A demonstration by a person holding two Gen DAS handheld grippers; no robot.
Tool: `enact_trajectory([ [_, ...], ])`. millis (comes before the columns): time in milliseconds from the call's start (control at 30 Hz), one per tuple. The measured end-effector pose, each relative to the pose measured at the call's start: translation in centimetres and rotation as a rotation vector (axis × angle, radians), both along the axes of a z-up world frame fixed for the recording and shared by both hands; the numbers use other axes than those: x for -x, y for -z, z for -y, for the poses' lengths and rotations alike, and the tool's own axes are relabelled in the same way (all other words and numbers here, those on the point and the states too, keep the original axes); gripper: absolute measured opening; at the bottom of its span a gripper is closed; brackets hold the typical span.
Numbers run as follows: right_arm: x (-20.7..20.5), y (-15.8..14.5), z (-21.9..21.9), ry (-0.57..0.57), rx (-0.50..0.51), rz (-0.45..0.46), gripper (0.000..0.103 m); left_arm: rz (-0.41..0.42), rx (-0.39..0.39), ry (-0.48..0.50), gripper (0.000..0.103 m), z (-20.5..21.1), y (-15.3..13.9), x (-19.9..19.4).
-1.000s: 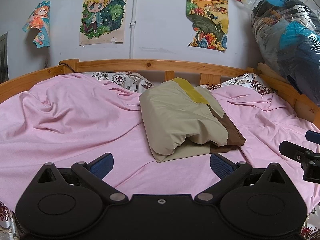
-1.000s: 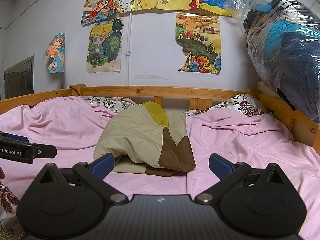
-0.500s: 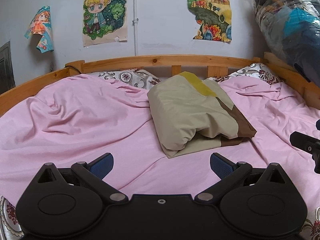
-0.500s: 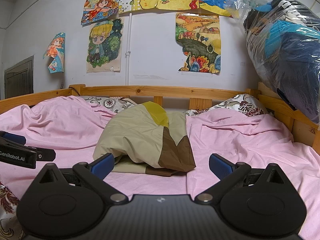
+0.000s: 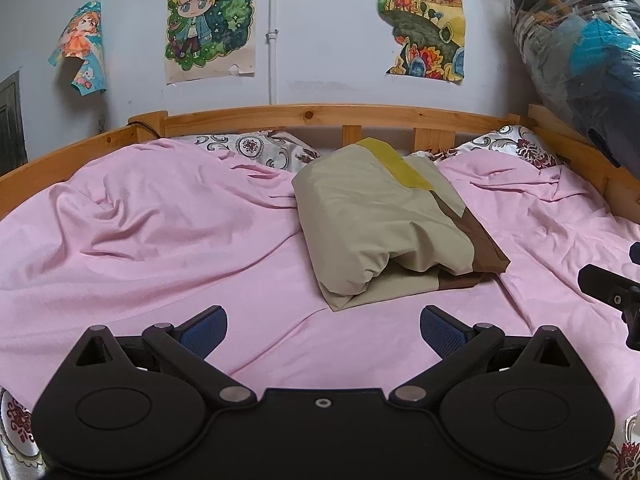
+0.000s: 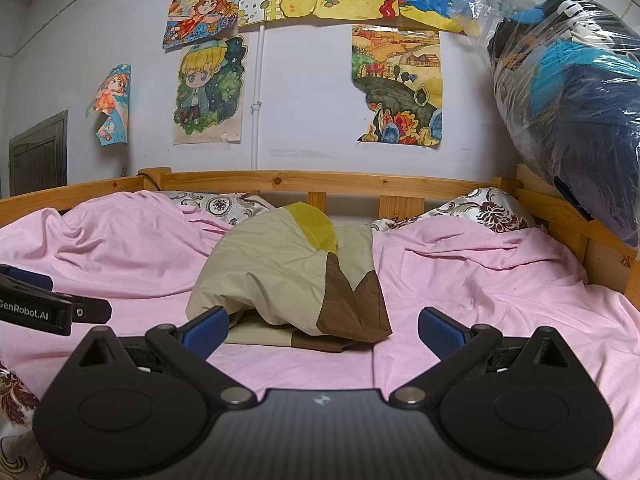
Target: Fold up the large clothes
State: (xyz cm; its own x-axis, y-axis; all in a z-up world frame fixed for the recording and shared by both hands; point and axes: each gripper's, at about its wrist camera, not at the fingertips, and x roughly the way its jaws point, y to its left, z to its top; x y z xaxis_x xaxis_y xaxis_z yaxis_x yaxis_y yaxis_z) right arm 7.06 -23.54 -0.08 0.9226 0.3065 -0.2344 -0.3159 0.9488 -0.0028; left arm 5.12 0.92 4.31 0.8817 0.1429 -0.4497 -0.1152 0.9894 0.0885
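Observation:
A folded beige garment [image 5: 376, 216] with a yellow patch and brown edge lies on the pink sheet in the middle of the bed; it also shows in the right wrist view [image 6: 292, 276]. My left gripper [image 5: 323, 328] is open and empty, hovering in front of the garment's near edge. My right gripper [image 6: 323, 328] is open and empty, just in front of the garment. The right gripper's body shows at the right edge of the left wrist view [image 5: 612, 292]. The left gripper's body shows at the left of the right wrist view [image 6: 48, 308].
The pink sheet [image 5: 152, 232] is rumpled over the bed. A wooden bed rail [image 5: 320, 116] runs along the back and sides. Patterned pillows [image 6: 480, 208] lie at the back. A plastic bag of clothes [image 6: 572, 92] hangs at the right. Posters cover the wall.
My left gripper has drawn back and turned slightly, so the garment sits further right and further off in its view. The right gripper has hardly moved.

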Motion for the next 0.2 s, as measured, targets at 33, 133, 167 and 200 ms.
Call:
enact_trajectory([
  [33,0.00,0.00,0.00,0.000,0.000,0.000,0.103,0.000,0.000,0.000,0.102,-0.01,0.00,0.00],
  [133,-0.04,0.05,0.04,0.000,0.001,0.000,0.103,-0.003,0.002,0.002,0.102,-0.03,0.04,0.01],
  [167,-0.05,0.07,0.06,0.000,0.001,0.000,0.103,-0.003,0.004,0.000,0.102,-0.05,0.06,0.04],
  [200,-0.04,0.05,0.03,0.000,0.001,0.000,0.103,-0.004,0.003,0.000,0.102,-0.03,0.09,0.00],
])
